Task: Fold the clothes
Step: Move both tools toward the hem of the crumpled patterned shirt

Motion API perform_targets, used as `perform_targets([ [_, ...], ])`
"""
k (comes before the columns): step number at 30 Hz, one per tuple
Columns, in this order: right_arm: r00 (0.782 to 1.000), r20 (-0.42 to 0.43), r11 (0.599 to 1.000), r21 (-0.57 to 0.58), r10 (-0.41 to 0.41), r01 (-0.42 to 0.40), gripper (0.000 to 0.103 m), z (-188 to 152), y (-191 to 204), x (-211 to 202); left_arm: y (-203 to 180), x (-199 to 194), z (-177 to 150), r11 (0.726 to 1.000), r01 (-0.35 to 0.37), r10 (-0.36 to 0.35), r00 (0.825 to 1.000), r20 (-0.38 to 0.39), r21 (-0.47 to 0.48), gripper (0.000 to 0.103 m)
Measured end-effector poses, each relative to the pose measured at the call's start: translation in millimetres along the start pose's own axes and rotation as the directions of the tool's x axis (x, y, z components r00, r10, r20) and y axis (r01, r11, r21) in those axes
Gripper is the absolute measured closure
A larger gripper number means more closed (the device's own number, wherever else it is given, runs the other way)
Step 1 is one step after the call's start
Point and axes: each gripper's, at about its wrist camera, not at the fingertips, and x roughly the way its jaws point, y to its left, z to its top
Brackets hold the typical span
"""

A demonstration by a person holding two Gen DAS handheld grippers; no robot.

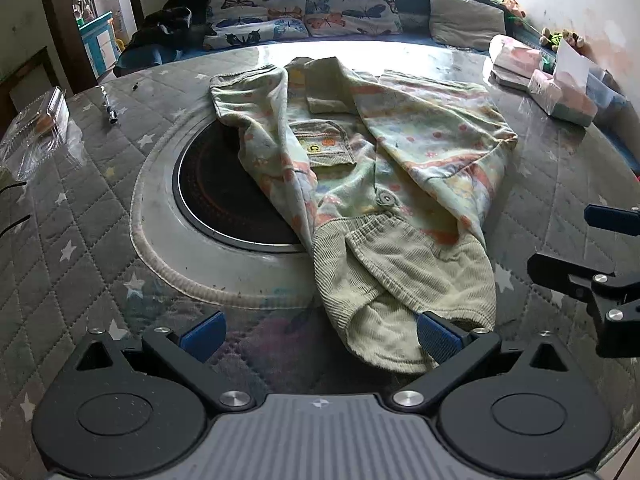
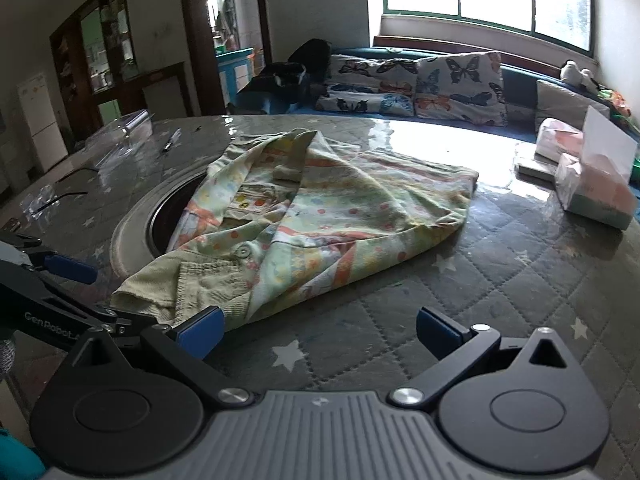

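A small pale green jacket (image 1: pixel 360 152) with a pastel dot and stripe pattern lies crumpled on the round table, partly over a dark round inset; the right wrist view shows the jacket (image 2: pixel 340 208) too. Its ribbed hem (image 1: pixel 400 280) points toward me. My left gripper (image 1: pixel 320 338) is open, its right pad at the hem's near edge, nothing pinched. My right gripper (image 2: pixel 320 332) is open over the bare quilted cover just right of the hem. The right gripper (image 1: pixel 592 248) shows at the right edge of the left wrist view, and the left gripper (image 2: pixel 76 292) at the left of the right wrist view.
The table (image 1: pixel 80 240) has a grey quilted star cover under glossy plastic, with a dark round hotplate inset (image 1: pixel 224 196). Clear plastic boxes (image 1: pixel 36 128) sit left, a small tool (image 1: pixel 108 106) behind them. Tissue packs (image 2: pixel 596 188) stand right. A sofa with butterfly cushions (image 1: pixel 344 4) lies beyond.
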Motion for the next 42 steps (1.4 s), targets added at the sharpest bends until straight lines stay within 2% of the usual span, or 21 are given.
perform_targets([
  [7,1.000,0.000,1.000,0.009,0.008,-0.008,0.000,-1.9,1.0,-4.9,-0.8,1.6,-5.0,1.000,-0.001,0.001,1.000,0.000,-0.003,0.000],
  [12,0.999,-0.034,0.999,-0.033,0.010,-0.011,0.000,1.4,10.5,2.7,-1.8,3.2,-8.8,1.000,-0.003,0.003,1.000,0.001,-0.005,0.000],
  [42,0.998,-0.055,0.999,-0.038,0.001,-0.003,0.000,6.5,13.9,10.4,7.1,-6.8,8.6,1.000,0.002,-0.002,1.000,-0.007,-0.014,0.000],
])
